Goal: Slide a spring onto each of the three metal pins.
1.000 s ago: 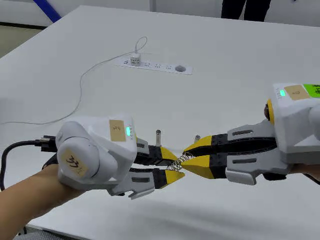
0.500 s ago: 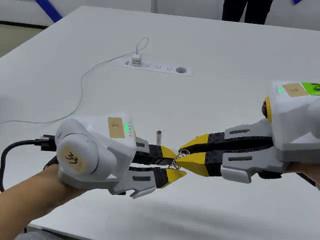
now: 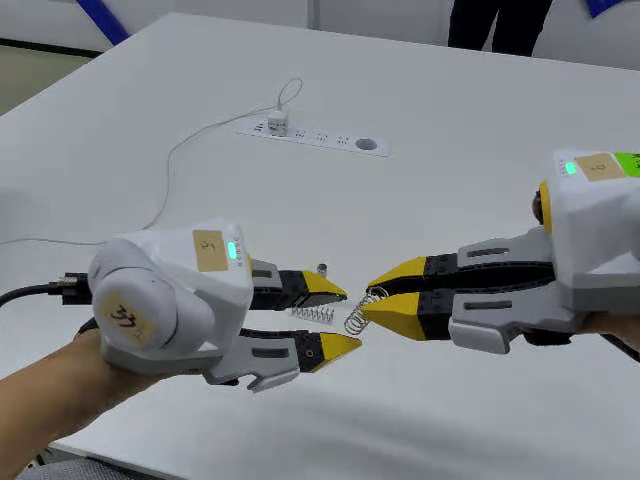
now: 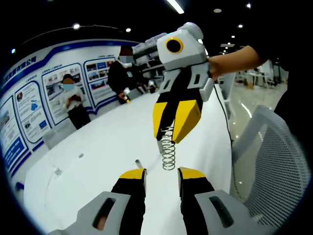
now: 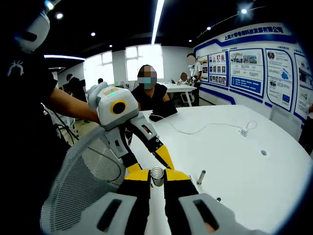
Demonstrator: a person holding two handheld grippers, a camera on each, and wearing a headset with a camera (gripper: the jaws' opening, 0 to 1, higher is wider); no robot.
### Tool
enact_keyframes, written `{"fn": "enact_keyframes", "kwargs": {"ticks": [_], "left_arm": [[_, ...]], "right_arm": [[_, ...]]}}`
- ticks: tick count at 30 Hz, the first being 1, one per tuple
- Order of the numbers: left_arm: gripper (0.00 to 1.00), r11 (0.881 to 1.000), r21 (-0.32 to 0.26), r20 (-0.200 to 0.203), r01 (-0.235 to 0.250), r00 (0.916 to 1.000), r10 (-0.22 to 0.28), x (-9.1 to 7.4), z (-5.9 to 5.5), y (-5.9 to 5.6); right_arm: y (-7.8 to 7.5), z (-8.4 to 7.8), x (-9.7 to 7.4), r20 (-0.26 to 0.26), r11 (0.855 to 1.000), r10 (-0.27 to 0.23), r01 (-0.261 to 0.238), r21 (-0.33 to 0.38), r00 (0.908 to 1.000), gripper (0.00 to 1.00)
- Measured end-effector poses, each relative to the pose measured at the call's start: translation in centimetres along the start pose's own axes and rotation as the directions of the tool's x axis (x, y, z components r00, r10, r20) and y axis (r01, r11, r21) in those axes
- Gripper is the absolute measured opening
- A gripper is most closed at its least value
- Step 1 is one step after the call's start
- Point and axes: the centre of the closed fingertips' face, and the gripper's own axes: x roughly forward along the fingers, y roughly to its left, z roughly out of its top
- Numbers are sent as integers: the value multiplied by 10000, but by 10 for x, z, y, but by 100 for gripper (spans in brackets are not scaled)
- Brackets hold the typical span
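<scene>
Shows right tool (image 3: 368, 297) clamped on a spring (image 3: 356, 315), facing left tool (image 3: 338, 320) with jaws apart, over white bench (image 3: 450, 150); upright metal pin (image 3: 322, 268) just behind.

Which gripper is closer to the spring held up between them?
Right. The right gripper is shut on one end of the spring. The left gripper is open, its jaws apart just short of the spring's free end, not gripping it.
</scene>
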Motion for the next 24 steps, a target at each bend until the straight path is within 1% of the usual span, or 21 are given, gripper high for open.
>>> {"fn": "enact_keyframes", "kwargs": {"ticks": [3, 5, 6, 8, 12, 14, 17, 19, 24], "left_arm": [[31, 9997, -192, -11, -145, 9999, 145, -1, -4, 4], [31, 9991, -371, -185, -213, 9996, 206, -2, -11, 6], [32, 9990, -367, -187, -264, 9995, 257, -3, -13, 6], [35, 9972, -630, -168, -392, 9991, 382, -5, -17, 8], [45, 9924, -1112, 30, -528, 9986, 534, -10, -23, 10], [48, 9907, -1212, -1, -619, 9981, 623, -12, -27, 11], [50, 9878, -1362, -6, -755, 9971, 762, -15, -31, 13], [52, 9828, -1599, 22, -922, 9956, 938, -18, -34, 17], [58, 9730, -2019, 79, -1119, 9932, 1159, -23, -39, 24]], "right_arm": [[-6, -1, -2, -70, 9998, -214, 214, -1, 9997, 10], [-12, -3, -5, -184, 9993, -370, 370, 7, 9991, 10], [-14, -4, -6, -235, 9991, -435, 435, -3, 9988, 10], [-19, -6, -8, -323, 9984, -558, 561, 68, 9979, 10], [-30, -11, -10, -501, 9954, -919, 932, 229, 9945, 10], [-35, -15, -11, -671, 9942, -1030, 1048, 243, 9924, 10], [-40, -19, -12, -792, 9925, -1163, 1189, 295, 9901, 10], [-47, -22, -13, -887, 9896, -1325, 1368, 447, 9872, 10], [-57, -27, -14, -1031, 9860, -1512, 1575, 555, 9831, 10]]}}
